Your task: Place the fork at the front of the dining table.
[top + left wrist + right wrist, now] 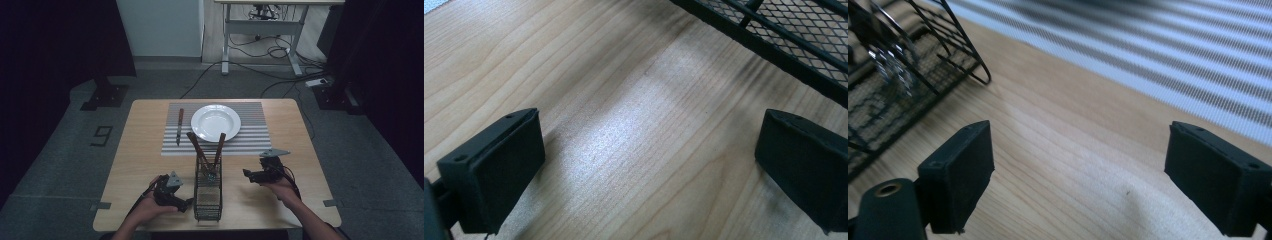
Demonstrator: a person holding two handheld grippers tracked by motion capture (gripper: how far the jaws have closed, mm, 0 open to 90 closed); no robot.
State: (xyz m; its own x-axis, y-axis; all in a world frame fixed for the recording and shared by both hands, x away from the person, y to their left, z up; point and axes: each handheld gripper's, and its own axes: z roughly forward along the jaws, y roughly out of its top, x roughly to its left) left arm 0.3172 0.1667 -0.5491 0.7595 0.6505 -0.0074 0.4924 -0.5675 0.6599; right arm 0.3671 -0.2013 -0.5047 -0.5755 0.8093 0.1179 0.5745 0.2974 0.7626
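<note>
Both grippers flank a black wire-mesh cutlery basket (208,192) at the near edge of the wooden table (145,145). The left gripper (186,203) has its jaws standing wide apart with nothing but bare wood between them; in the left gripper view the basket's mesh wall (784,35) lies just beyond and to the right of the right-hand finger (804,175). The right gripper (247,173) is likewise spread wide and empty, its tips aimed toward the basket; in the right gripper view the basket's wire frame (908,75) sits ahead and to the left of the left-hand finger (960,175), with the striped placemat (1173,60) beyond.

Two wooden-handled utensils (206,148) stand in the basket's far compartment, their handles leaning apart in a V, long axes rising up and away from the fingers. The right gripper looks the nearer to those handles, and I judge it the likelier to reach in; the left sits low beside the basket's near end, well placed to steady it.

Farther off, one white plate (216,122) rests on the placemat, and one knife (179,126) lies just left of the plate, its long axis pointing away from the person.
</note>
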